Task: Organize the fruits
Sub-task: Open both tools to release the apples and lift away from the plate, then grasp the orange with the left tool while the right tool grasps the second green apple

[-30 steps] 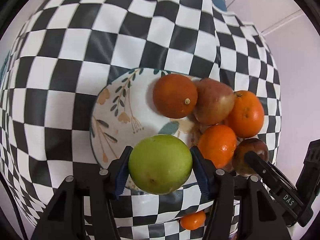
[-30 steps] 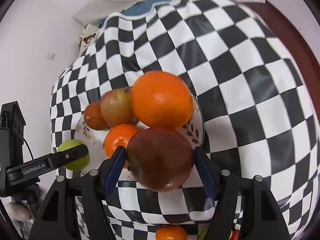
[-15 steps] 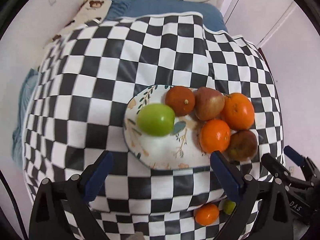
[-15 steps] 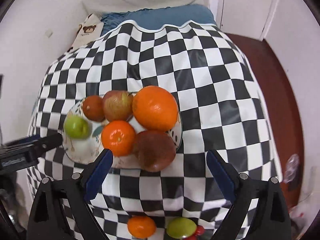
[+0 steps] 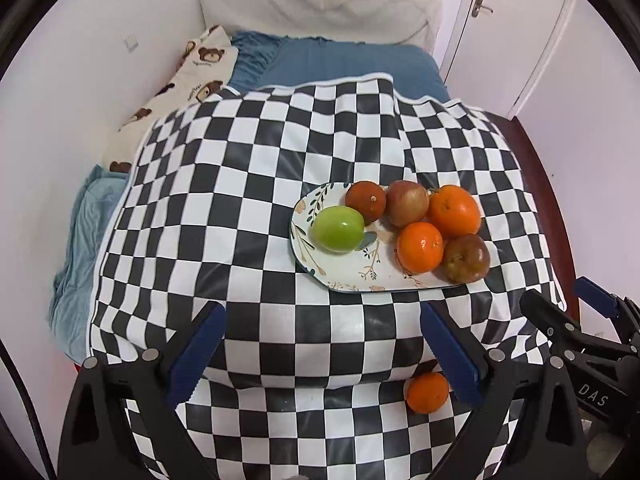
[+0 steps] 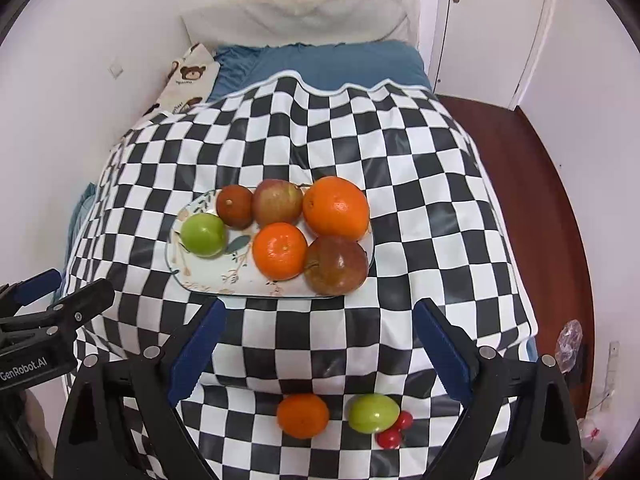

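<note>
A floral plate (image 5: pixel 352 276) (image 6: pixel 208 276) on the checkered cloth holds several fruits: a green apple (image 5: pixel 338 228) (image 6: pixel 203 235), a dark red apple (image 5: pixel 466 258) (image 6: pixel 336 266), oranges (image 5: pixel 420 247) (image 6: pixel 336 208) and a reddish apple (image 6: pixel 277 202). My left gripper (image 5: pixel 322 350) is open and empty, pulled back well short of the plate. My right gripper (image 6: pixel 316 354) is open and empty too, near the front. A loose orange (image 6: pixel 303 415) (image 5: pixel 427 393), a green fruit (image 6: pixel 373 413) and small red fruits (image 6: pixel 394 430) lie on the cloth near the front edge.
The checkered cloth (image 5: pixel 240 200) covers a bed, with blue sheet (image 5: pixel 340 60), a bear-print pillow (image 5: pixel 180 80) and white walls behind. A door (image 6: pixel 492 20) and brown floor (image 6: pixel 540 180) are at the right. Each gripper shows at the edge of the other's view.
Both grippers opened, leaving the green apple and the dark red apple on the plate, then drew back and up from the plate.
</note>
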`<action>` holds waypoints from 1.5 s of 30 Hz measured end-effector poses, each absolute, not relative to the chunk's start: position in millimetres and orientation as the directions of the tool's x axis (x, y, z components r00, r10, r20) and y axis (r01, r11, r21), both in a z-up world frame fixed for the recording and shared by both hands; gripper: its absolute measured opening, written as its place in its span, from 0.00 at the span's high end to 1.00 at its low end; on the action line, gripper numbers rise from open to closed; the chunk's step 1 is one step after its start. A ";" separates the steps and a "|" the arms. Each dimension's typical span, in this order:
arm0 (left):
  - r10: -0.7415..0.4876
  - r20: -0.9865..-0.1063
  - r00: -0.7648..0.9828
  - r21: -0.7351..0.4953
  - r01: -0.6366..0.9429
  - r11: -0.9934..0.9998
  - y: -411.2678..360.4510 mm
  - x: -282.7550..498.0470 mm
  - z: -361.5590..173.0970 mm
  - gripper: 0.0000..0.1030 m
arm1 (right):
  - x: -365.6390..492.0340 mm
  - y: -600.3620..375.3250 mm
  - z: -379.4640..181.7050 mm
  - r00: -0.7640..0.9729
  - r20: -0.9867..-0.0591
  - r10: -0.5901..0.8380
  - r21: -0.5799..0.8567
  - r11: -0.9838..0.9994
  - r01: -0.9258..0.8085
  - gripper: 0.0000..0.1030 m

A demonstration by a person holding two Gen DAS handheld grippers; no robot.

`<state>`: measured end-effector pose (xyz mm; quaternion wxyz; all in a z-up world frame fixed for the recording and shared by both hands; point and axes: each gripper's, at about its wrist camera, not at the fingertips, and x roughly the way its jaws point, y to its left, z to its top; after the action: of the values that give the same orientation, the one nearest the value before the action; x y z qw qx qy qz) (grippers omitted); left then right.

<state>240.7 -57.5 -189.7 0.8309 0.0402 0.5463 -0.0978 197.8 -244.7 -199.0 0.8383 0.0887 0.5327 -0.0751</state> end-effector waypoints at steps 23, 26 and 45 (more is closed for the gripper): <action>-0.183 -0.962 0.203 -0.119 0.293 0.949 -94.5 172.6 -252.3 0.03 | 87.1 -294.0 -253.5 0.317 -0.933 0.168 0.291 0.871 0.395 0.43; -0.165 -0.981 0.104 -0.127 0.297 0.946 -120.2 174.6 -290.5 0.03 | 83.5 -308.1 -284.7 0.270 -0.939 0.212 0.312 0.855 0.414 0.43; -0.089 -0.986 -0.141 -0.121 0.239 0.963 -171.9 170.9 -396.0 0.41 | 106.6 -369.7 -366.0 0.132 -0.914 0.383 0.402 0.814 0.420 0.41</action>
<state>170.9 -171.9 -396.0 0.6535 0.0506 0.7447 -0.1255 106.6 -369.7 -366.0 0.6878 0.3047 0.6588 -0.0133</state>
